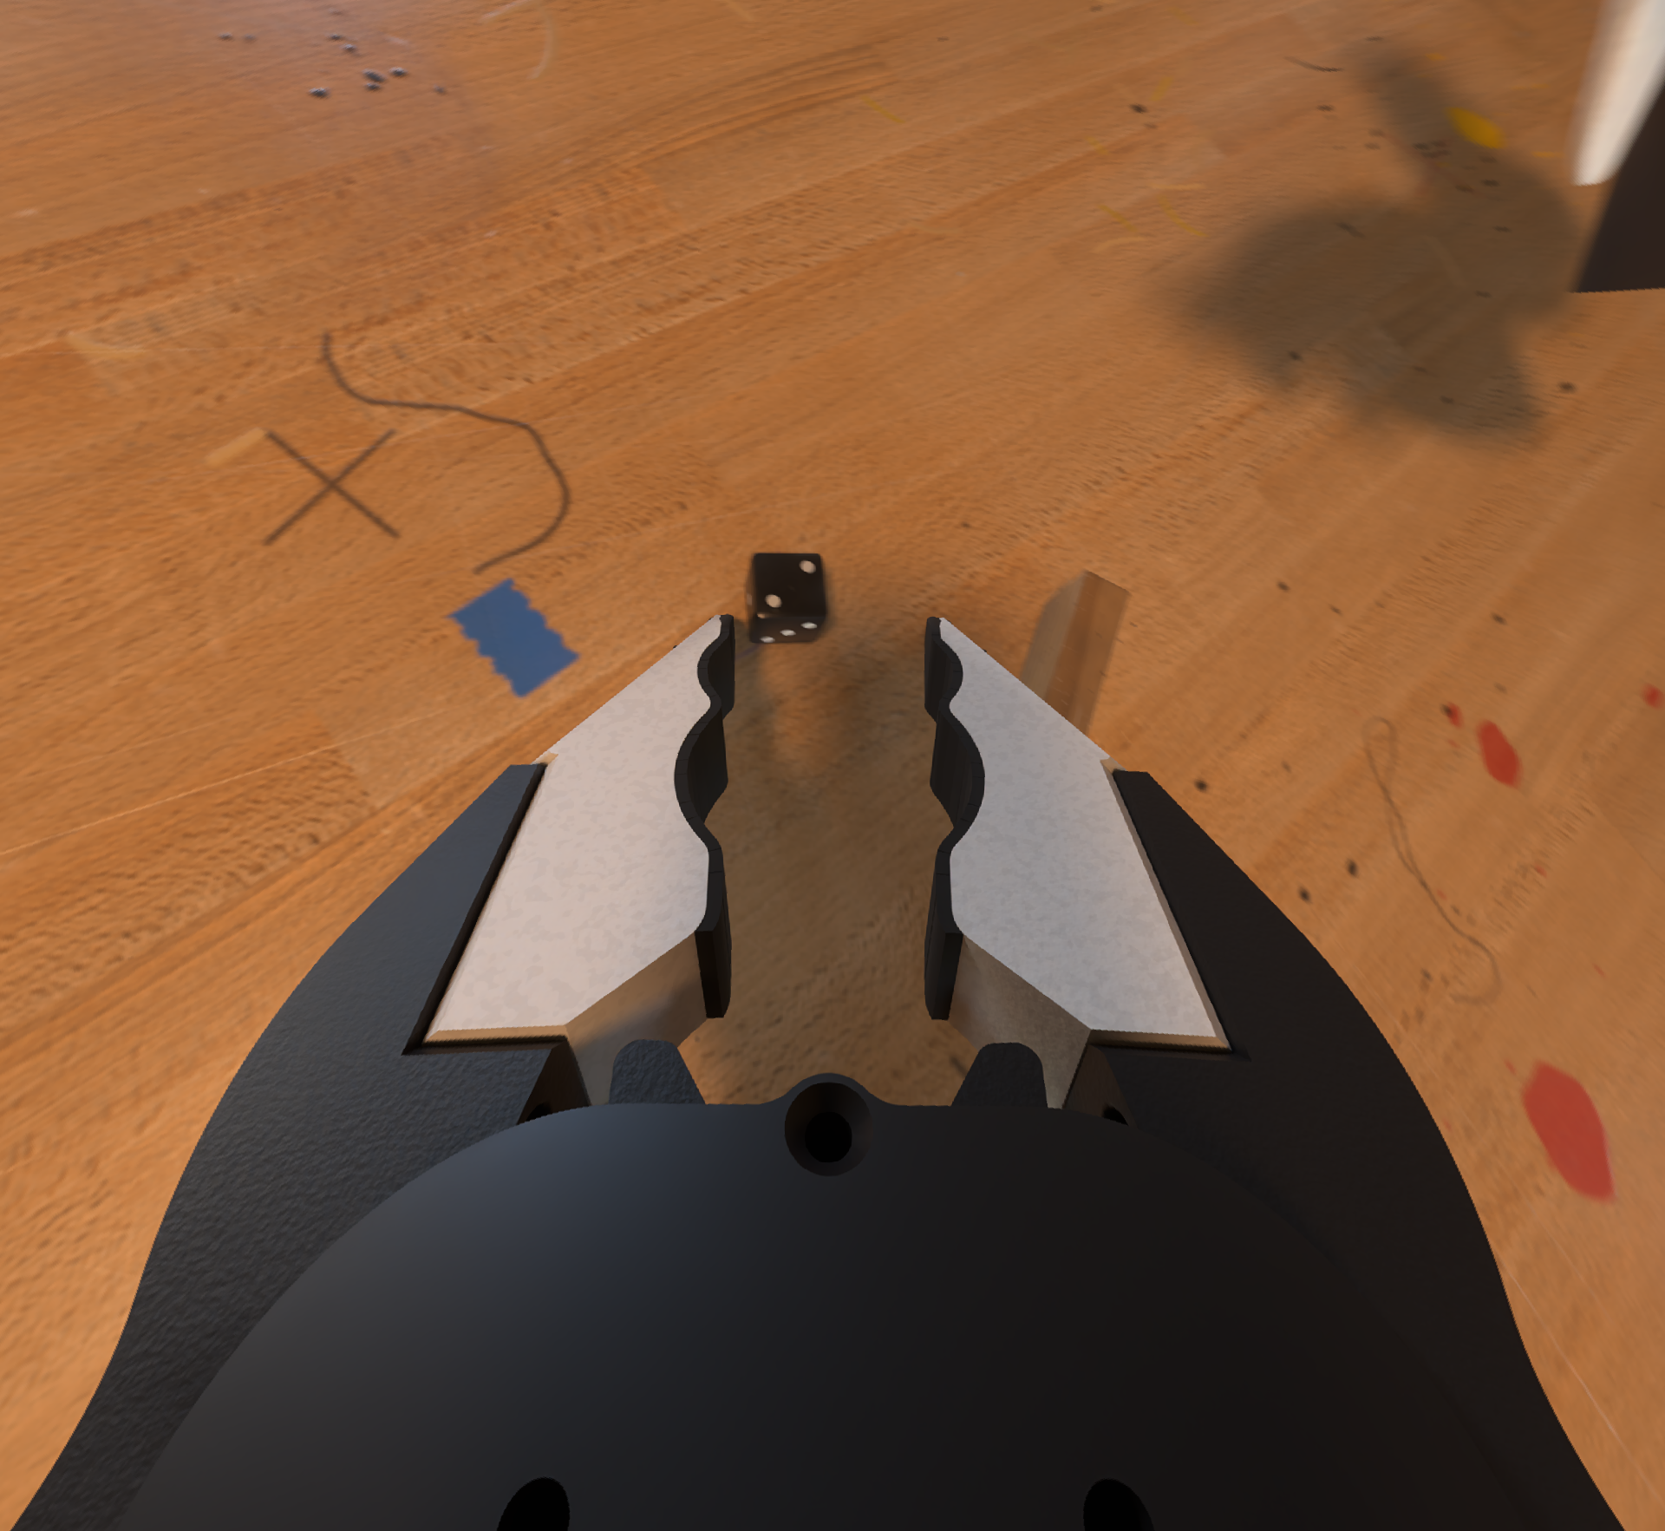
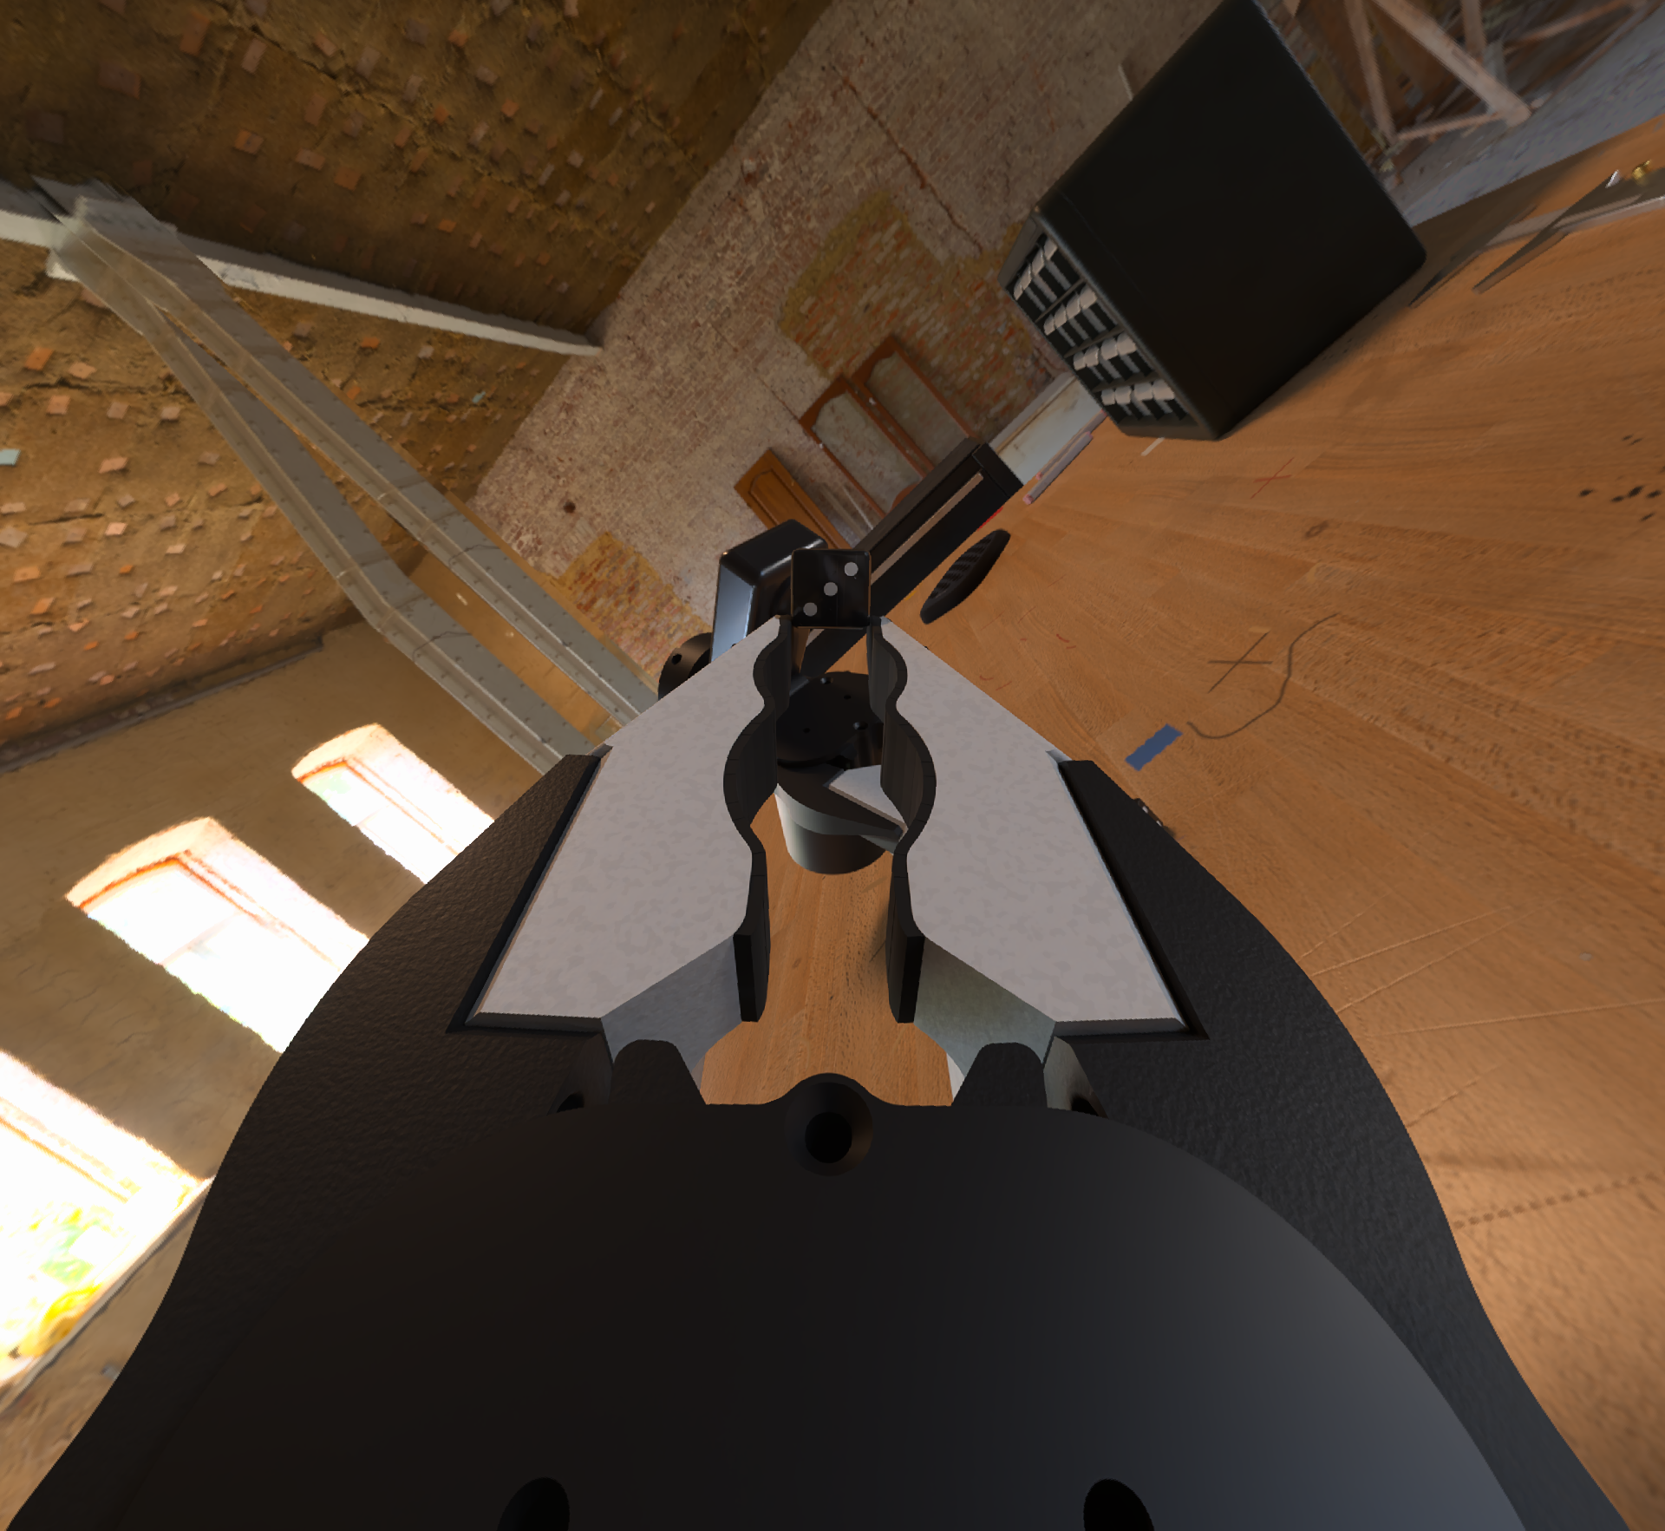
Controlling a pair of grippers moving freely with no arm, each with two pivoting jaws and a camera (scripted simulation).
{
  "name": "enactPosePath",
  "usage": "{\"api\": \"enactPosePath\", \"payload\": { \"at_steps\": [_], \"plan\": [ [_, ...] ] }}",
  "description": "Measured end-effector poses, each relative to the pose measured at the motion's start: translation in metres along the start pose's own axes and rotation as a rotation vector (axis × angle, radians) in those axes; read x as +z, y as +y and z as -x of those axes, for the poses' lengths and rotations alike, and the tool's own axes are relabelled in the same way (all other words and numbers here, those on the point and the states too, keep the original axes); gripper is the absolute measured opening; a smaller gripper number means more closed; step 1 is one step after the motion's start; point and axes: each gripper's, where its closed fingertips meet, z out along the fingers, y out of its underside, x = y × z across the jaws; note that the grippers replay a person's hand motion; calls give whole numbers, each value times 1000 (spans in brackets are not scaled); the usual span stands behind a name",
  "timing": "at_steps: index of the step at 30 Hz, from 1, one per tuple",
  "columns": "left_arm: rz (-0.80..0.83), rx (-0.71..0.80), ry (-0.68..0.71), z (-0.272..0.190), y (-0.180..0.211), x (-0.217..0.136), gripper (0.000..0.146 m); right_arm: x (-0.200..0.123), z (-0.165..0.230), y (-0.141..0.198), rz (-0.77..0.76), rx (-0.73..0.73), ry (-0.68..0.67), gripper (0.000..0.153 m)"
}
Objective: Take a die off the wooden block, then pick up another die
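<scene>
In the left wrist view a black die (image 1: 786,597) with white pips lies on the wooden table (image 1: 811,271), just past my left fingertip. My left gripper (image 1: 829,632) is open and empty, low over the table, with the die slightly left of the gap. A small pale wooden block (image 1: 1077,650) stands just beyond my right finger, partly hidden by it, with nothing on its visible top. In the right wrist view my right gripper (image 2: 829,630) is shut on a second black die (image 2: 829,586) at its fingertips, held up off the table.
A blue tape patch (image 1: 514,636) and a pencilled cross (image 1: 332,487) lie left of the die, red paint spots (image 1: 1568,1127) to the right. The other gripper (image 1: 1622,46) is blurred at top right. A black drawer cabinet (image 2: 1216,226) stands at the table's far side.
</scene>
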Motion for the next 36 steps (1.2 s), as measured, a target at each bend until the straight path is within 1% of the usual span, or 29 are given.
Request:
{"api": "enactPosePath", "payload": {
  "at_steps": [2, 4, 7, 10, 16, 19, 22, 23, 25, 27, 30, 31, 32, 33, 36],
  "plan": [
    [8, -1, -62, 6, -2, 4, 46, -3, 1, -4, -17, -1, -3, 16],
    [9, 13, -90, 6, -3, 7, 44, -3, 3, -4, -19, 18, -21, 16],
    [11, 31, -138, 8, -5, 10, 33, -1, 5, -2, -10, 42, -45, 16],
    [10, 27, -167, 10, -5, 11, 16, -1, 7, -1, -8, 41, -52, 16],
    [43, 41, -131, 2, 5, -1, 16, -3, 5, -3, -18, 58, -57, 16],
    [71, 114, -153, -1, 8, -15, 16, -1, 5, 0, -3, 53, -55, 16],
    [97, 189, -126, -7, 10, -28, 16, 2, 5, 4, 18, 60, -57, 16],
    [79, 227, -123, -8, 7, -34, 16, 2, 5, 4, 17, 67, -63, 16],
    [-7, 274, -120, -11, -5, -47, 16, 2, 5, 3, 11, 77, -70, 16],
    [-130, 270, -81, -18, -21, -61, 16, 2, 5, 3, 7, 76, -69, 16],
    [-377, 243, -34, -33, -49, -83, 16, 6, 5, 5, 14, 62, -66, 16],
    [-439, 229, -12, -39, -55, -89, 16, 8, 6, 6, 19, 55, -63, 16],
    [-466, 221, 3, -43, -56, -90, 16, 11, 6, 9, 27, 49, -61, 16],
    [-439, 219, -10, -43, -52, -88, 16, 13, 6, 11, 38, 43, -59, 16],
    [-218, 256, -71, -36, -23, -82, 16, 16, 5, 15, 55, 31, -48, 16]
  ]
}}
